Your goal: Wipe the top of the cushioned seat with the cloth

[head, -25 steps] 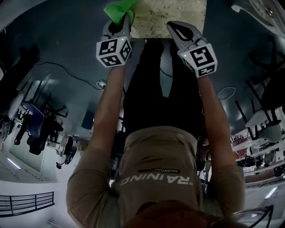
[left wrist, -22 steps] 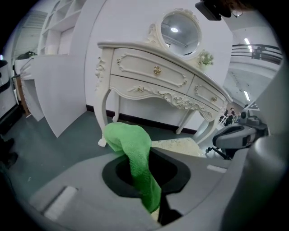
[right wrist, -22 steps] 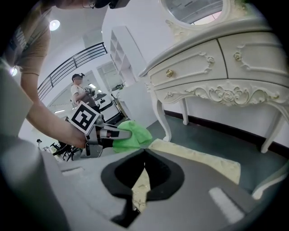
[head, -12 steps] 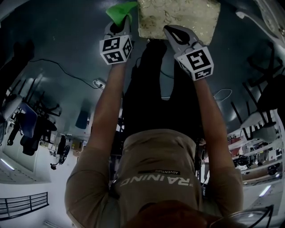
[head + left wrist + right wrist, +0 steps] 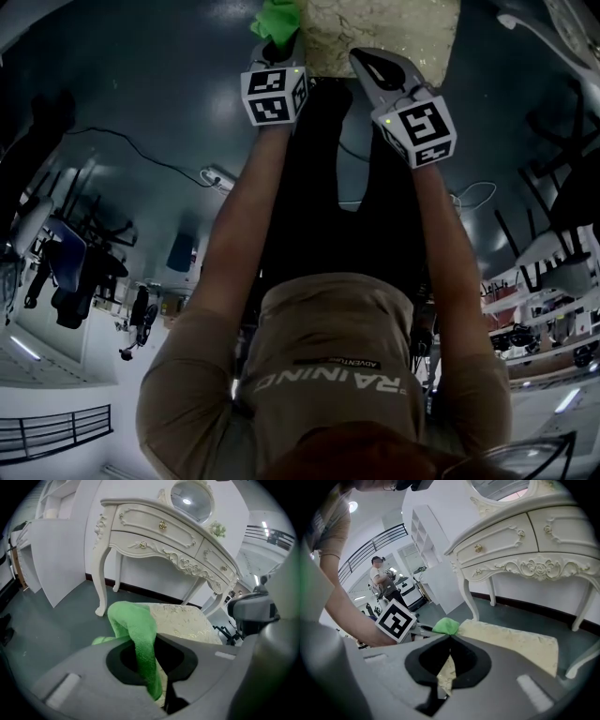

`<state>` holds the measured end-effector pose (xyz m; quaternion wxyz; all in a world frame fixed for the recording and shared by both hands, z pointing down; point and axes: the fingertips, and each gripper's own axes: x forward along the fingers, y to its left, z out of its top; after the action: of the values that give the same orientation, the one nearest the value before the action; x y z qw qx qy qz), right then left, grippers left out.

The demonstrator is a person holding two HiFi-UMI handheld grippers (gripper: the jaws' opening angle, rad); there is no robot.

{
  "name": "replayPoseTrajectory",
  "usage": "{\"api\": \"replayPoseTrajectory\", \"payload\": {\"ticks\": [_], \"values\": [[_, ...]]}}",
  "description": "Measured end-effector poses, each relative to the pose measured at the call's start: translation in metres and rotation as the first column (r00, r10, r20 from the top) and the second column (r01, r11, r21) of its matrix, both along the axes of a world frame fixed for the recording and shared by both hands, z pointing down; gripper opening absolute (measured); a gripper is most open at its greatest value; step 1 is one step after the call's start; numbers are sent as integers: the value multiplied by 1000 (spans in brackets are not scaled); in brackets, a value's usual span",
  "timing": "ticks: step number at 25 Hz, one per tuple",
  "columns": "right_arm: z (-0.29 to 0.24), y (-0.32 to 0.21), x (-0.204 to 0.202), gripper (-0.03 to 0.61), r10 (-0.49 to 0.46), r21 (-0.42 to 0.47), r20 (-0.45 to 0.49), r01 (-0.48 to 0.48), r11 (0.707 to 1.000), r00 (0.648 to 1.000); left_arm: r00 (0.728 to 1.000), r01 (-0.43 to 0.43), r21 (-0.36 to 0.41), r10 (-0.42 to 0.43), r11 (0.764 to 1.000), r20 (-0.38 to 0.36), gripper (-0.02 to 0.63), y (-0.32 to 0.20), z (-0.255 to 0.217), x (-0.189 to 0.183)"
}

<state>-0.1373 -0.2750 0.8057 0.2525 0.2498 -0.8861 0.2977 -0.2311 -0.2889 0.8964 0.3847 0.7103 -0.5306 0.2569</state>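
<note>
Left tongs point(image 5: 149, 641) are pinching the cloth point(image 5: 136, 625), with a green fold bunched through them and flopping forward over the tips. The cloth sits right at the seat's point(image 5: 190, 620) near left corner, touching it or just over the edge, I can't tell which. Right tongs point(image 5: 450, 637) are pressed together with nothing in them, poised at the seat's near edge.

Here's the key: the seat top stretches ahead and to the right of the left tongs, toward the dresser point(image 5: 159, 531). Its longer side appears to run across in front of the person. The left hand is nearer and has the cloth, so the stroke likely goes rightward and forward, pressing down. Wiping has barely begun, I'd judge.
</note>
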Motion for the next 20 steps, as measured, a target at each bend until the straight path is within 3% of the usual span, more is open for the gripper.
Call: {"api": "replayPoseTrajectory", "payload": {"ticks": [12,20], "values": [[5,3,93,2,43,-10,15,-43,999,999,999,-36,-9,36,999,9,48,-3,-2,91],[9,-9,188,2,96,-17,12,-96,995,995,994,-111,-12,111,994,-20,48,-18,-2,200]]}}
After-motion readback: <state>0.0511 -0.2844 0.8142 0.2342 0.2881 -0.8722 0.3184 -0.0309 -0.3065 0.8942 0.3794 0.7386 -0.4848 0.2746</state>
